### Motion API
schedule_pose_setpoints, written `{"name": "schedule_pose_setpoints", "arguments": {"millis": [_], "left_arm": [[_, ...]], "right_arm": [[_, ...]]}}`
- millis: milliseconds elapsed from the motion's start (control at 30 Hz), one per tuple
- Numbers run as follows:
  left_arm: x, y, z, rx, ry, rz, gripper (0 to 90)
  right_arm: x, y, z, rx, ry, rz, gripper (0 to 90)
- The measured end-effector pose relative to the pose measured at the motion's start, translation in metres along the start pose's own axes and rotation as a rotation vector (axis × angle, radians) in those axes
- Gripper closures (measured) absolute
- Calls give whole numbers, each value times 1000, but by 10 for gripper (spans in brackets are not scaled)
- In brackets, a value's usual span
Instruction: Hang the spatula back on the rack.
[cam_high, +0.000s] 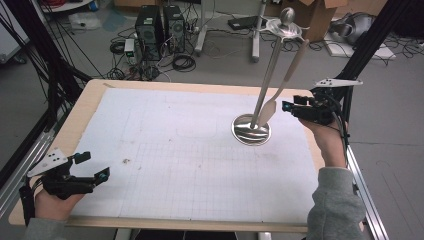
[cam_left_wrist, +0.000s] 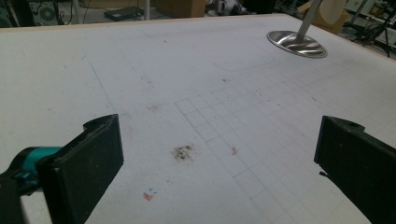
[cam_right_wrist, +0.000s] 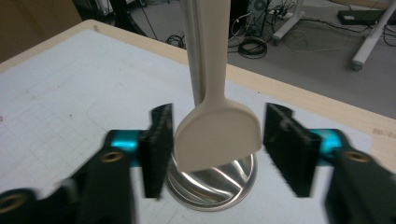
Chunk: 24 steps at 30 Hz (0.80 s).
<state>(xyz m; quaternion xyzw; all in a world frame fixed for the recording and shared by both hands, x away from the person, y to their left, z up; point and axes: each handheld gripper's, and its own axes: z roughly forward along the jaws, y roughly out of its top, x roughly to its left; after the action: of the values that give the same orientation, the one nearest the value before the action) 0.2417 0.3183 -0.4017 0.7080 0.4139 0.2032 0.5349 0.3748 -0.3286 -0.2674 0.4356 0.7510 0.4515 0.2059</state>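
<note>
Hanging from the tall polished steel stand (cam_high: 252, 127), the beige flat-bladed plastic spatula (cam_right_wrist: 217, 135) sits between the right gripper (cam_right_wrist: 217, 149) jaws — spread apart, a gap on either side of the blade. The left gripper (cam_left_wrist: 219, 163) jaws stand wide over the desk (cam_high: 150, 145).

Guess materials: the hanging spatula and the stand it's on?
Spatula: matte beige, no glare, soft rounded edges; looks like silicone or plastic, cannot tell which. Stand: polished metal, likely stainless steel; the round base mirrors light in streaks, and the pole and top knob shine too.
</note>
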Motion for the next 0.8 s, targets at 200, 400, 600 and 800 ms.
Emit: {"name": "schedule_pose_setpoints", "arguments": {"millis": [200,400,600,800], "left_arm": [[-1,0,1,3,1,4,17],[-4,2,1,-1,-3,18,17],[-8,8,1,-25,-17,29,18],[-10,15,1,-48,-32,30,17]], "right_arm": [[2,-2,-8,-50,28,0,185],[7,-6,-15,-82,31,-20,171],[17,-15,-17,-98,37,-47,170],[26,-21,-19,-137,71,-58,169]]}}
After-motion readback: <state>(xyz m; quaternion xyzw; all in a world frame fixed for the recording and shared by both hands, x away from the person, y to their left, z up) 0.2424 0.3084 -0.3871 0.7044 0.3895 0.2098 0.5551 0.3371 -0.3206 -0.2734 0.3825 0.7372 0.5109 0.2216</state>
